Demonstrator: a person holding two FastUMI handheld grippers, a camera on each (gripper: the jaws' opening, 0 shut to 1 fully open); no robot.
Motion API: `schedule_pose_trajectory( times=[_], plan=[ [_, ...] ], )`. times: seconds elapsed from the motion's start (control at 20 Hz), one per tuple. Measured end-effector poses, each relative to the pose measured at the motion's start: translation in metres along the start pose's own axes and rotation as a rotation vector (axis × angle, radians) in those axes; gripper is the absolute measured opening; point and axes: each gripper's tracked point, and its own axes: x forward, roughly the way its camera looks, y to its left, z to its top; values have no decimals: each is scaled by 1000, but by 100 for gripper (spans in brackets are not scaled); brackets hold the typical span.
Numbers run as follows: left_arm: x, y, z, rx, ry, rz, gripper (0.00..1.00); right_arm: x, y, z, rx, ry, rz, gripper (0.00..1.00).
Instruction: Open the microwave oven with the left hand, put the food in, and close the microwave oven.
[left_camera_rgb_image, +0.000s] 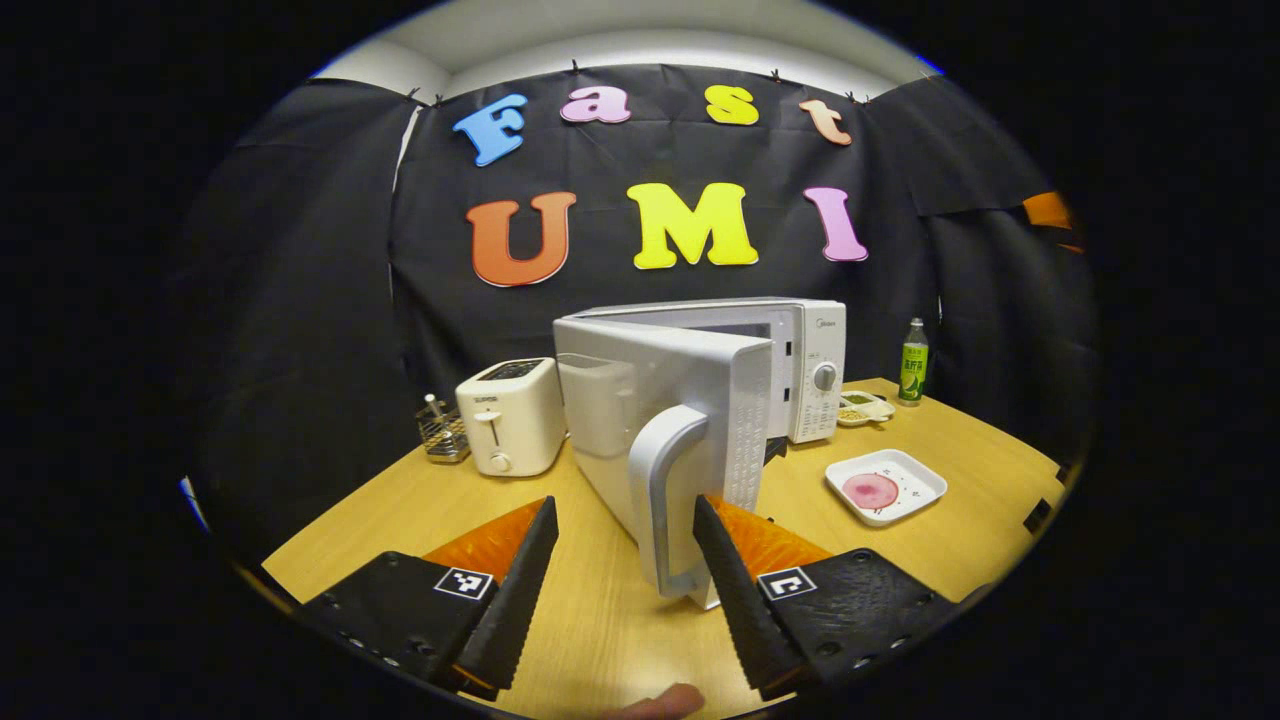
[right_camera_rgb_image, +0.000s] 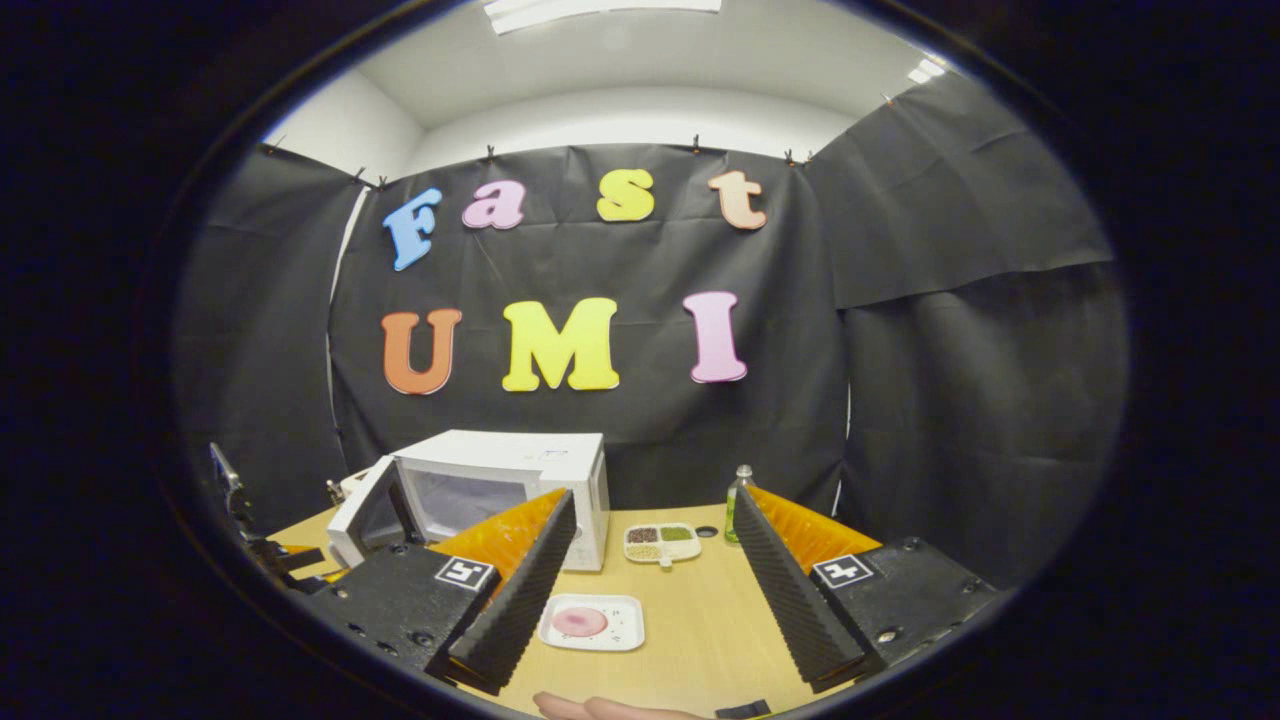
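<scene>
Microwave (left_camera_rgb_image: 800, 360) at the back of the tabletop (left_camera_rgb_image: 600, 620), door (left_camera_rgb_image: 650, 420) swung well out, handle (left_camera_rgb_image: 665, 500) sitting between the spread left tongs (left_camera_rgb_image: 625, 545), not pinched. Opening looks done, then. Food (right_camera_rgb_image: 580, 622) on its white plate (right_camera_rgb_image: 620, 640) out on the tabletop, right of the microwave, untouched. Right tongs (right_camera_rgb_image: 650, 560) gaping above it, gripping nothing. Left to do: loading, then closing. Toaster (left_camera_rgb_image: 510, 415) and bottle (left_camera_rgb_image: 912, 362) flanking the microwave.
</scene>
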Motion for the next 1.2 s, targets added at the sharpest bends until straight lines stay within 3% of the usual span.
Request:
schedule_pose_trajectory(
  times=[0.1, 0.15, 0.2, 0.25, 0.3, 0.35, 0.4, 0.55, 0.6, 0.65, 0.7, 0.75, 1.0, 1.05, 1.1, 1.2],
  plan=[
    [-25, 27, 0, -11, -14, 46, 85, 3, 4, -9, -2, 22, -2, 92],
    [-35, 37, 4, -22, -30, 64, 97, 5, 6, -14, -3, 36, -2, 92],
    [-45, 47, 7, -31, -39, 80, 97, 7, 6, -17, -2, 49, -4, 92],
    [-53, 54, 9, -42, -46, 91, 96, 10, 6, -19, -3, 59, -7, 100],
    [-59, 59, 11, -55, -45, 95, 96, 13, 4, -22, -8, 72, -12, 100],
    [-66, 61, 13, -70, -39, 92, 96, 17, 3, -26, -13, 85, -17, 92],
    [-74, 60, 18, -82, -42, 81, 96, 20, 3, -28, -16, 94, -16, 100],
    [-90, 60, 47, -82, -94, 73, 96, 34, 1, -35, -36, 131, -14, 100],
    [-95, 61, 56, -72, -109, 82, 96, 41, -1, -40, -43, 156, -13, 92],
    [-99, 58, 67, -64, -126, 84, 96, 48, -2, -45, -51, 182, -8, 100],
    [-103, 56, 79, -69, -144, 84, 96, 56, 0, -49, -52, 213, 6, 92],
    [-108, 51, 93, -69, -169, 76, 96, 64, 1, -56, -53, 249, 24, 100],
    [-115, 36, 145, -69, -241, 62, 96, 107, -1, -99, -77, 478, 103, 100],
    [-115, 34, 153, -75, -248, 67, 96, 114, -2, -113, -68, 538, 123, 92],
    [-116, 32, 162, -78, -262, 67, 96, 119, -1, -125, -52, 598, 145, 100],
    [-117, 25, 177, -69, -294, 64, 96, 128, -4, -152, -34, 717, 181, 99]
  ],
)
